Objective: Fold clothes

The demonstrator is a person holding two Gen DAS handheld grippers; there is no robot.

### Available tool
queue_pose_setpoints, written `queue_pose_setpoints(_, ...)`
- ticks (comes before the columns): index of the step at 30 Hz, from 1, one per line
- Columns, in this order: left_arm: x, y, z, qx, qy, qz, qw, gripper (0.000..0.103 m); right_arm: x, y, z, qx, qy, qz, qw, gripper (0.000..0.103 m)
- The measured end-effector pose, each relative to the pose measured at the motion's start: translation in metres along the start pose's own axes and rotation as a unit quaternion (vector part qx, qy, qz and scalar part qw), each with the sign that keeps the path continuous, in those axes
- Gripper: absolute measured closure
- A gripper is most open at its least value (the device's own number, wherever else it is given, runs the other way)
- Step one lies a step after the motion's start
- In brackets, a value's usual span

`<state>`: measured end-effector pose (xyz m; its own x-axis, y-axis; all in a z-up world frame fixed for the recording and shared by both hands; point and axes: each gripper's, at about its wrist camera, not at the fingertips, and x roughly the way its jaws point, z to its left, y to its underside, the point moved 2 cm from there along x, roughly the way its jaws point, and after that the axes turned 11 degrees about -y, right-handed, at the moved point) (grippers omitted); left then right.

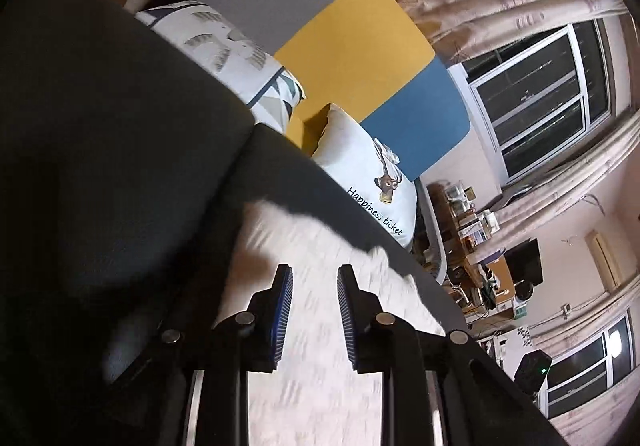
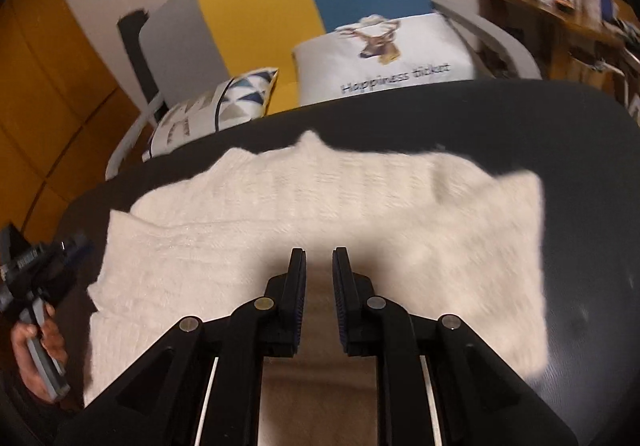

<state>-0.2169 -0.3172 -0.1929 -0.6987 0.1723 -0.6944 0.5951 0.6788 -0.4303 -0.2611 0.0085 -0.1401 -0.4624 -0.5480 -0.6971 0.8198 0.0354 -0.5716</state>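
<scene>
Meanwhile, your right gripper [image 2: 319, 260] and left gripper [image 1: 314, 278] both hung released above the white sweater [image 2: 360, 206] on the dark counter [image 2: 580, 134].

Dark round table [image 2: 580, 150] — white knit sweater [image 2: 320, 206] spread flat, apparently partly folded.

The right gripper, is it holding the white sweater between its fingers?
No, the right gripper is open above the white sweater, with an empty gap between its fingers.
</scene>
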Motion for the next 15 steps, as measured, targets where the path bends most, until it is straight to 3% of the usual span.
queue_pose_setpoints(5,0.042,-0.010,0.010,0.003,-0.067,0.051,0.9965,0.083,0.027,-0.003,-0.009,0.004,0.041,0.024,0.999,0.088)
queue_pose_setpoints(6,0.046,-0.009,0.016,0.003,-0.070,0.048,0.9964,0.090,0.028,0.000,-0.012,0.008,0.039,0.023,0.999,0.088)
queue_pose_setpoints(8,0.043,-0.008,0.023,-0.002,-0.068,0.039,0.9969,0.091,0.029,0.004,-0.017,0.011,0.033,0.019,0.999,0.088)
queue_pose_setpoints(10,0.033,-0.008,0.028,-0.018,-0.042,0.039,0.9982,0.090,0.029,0.006,-0.019,0.011,0.028,0.016,0.999,0.088)
queue_pose_setpoints(11,0.027,-0.008,0.030,-0.026,-0.028,0.039,0.9985,0.082,0.029,0.006,-0.019,0.014,0.026,0.016,0.999,0.088)
queue_pose_setpoints(15,-0.005,-0.003,0.039,-0.033,0.029,0.034,0.9985,0.080,0.012,0.001,0.001,0.000,-0.001,-0.005,1.000,0.088)
